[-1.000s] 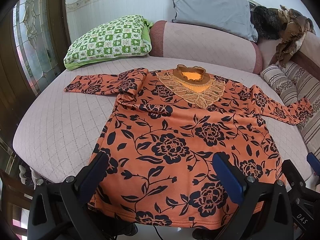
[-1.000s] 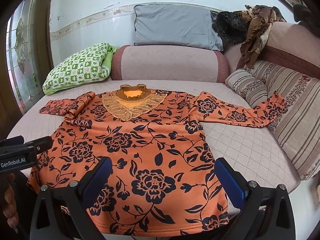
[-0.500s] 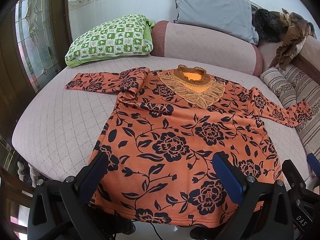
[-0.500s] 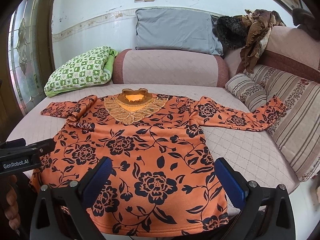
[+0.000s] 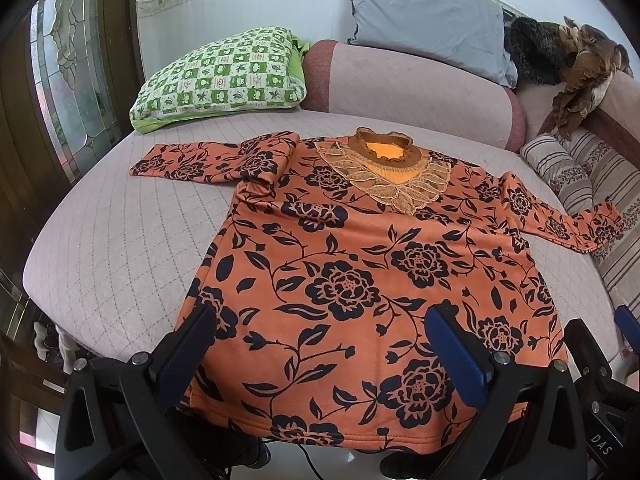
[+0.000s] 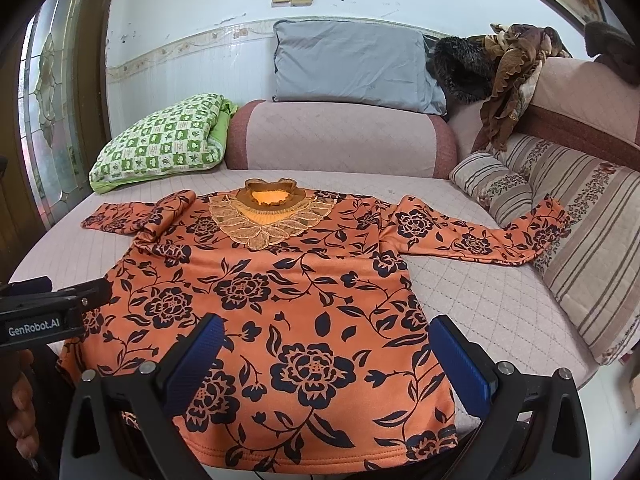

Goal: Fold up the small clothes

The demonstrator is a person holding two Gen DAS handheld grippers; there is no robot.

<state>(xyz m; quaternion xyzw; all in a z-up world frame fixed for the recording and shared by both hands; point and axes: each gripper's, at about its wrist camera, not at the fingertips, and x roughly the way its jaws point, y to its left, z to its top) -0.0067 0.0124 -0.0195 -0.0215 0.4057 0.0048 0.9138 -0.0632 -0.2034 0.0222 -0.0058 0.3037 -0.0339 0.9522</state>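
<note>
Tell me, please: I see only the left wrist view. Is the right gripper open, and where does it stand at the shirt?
Observer: The right gripper is open and holds nothing. Its fingers frame the right half of the hem of the shirt.
Operator: Where does my left gripper appear from that side?
Observer: The left gripper comes in from the left edge, at the shirt's lower left corner. I cannot tell whether it touches the cloth.
Operator: Is anything else near it?
Observer: A bare hand shows below it, at the lower left edge.
</note>
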